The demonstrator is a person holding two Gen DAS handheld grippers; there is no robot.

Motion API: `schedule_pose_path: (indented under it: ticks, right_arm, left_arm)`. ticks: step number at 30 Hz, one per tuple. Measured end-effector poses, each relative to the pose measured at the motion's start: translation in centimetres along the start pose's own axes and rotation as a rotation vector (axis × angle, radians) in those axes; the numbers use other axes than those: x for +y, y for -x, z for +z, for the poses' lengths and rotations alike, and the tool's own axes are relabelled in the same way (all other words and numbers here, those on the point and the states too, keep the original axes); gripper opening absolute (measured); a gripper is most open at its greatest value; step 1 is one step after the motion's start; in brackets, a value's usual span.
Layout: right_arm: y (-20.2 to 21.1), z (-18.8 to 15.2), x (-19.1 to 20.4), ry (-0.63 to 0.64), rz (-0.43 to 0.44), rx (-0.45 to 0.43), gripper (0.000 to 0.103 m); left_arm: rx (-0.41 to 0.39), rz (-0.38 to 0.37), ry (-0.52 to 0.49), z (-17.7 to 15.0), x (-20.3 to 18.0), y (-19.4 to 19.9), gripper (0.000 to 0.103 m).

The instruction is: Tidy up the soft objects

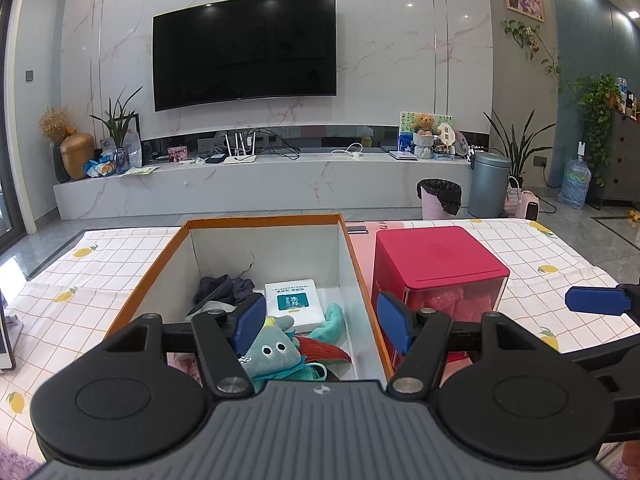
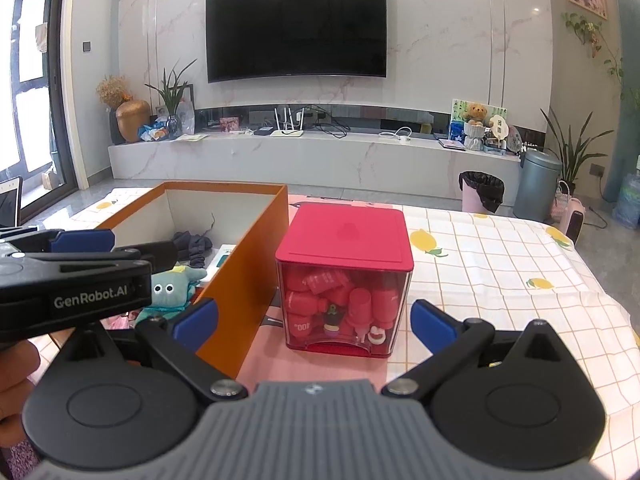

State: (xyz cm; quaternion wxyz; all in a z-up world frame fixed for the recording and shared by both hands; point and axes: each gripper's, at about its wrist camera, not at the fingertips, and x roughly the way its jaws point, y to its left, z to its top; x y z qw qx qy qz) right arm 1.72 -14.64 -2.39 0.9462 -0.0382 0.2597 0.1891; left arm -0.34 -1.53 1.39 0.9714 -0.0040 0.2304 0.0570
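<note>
In the left wrist view, we are holding the left gripper [image 1: 322, 322] over the orange box [image 1: 262, 221] on the table [image 1: 120, 264]. Its jaws are spread apart and gripping nothing. The blue-green plush toy [image 1: 276, 350] is lying inside. It looks squishy and light, so we are thinking of pinching its fat middle.

In the right wrist view, the right gripper [image 2: 314, 320] is facing the red box [image 2: 344, 236], jaws spread too.

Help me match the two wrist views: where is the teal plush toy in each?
Left wrist: teal plush toy at bottom centre, inside the orange box.
Right wrist: teal plush toy at lower left, behind the left tongs.
Shared landmark: red-lidded container right of the box.
</note>
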Motion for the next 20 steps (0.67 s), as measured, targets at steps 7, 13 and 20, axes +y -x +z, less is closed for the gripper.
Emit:
schedule_pose_path:
  ticks: [7,13,20]
  right_arm:
    - [-0.02,0.01,0.00,0.000,-0.001,0.002,0.100]
    - [0.03,-0.09,0.01,-0.001,-0.001,0.006,0.100]
    - [0.01,-0.10,0.04,-0.002,-0.001,0.009,0.100]
  left_arm:
    - [0.004,-0.002,0.003,-0.15,0.03,-0.01,0.075]
    - [0.010,-0.007,0.008,-0.25,0.16,0.02,0.075]
    - [0.010,-0.008,0.009,-0.25,0.15,0.02,0.075]
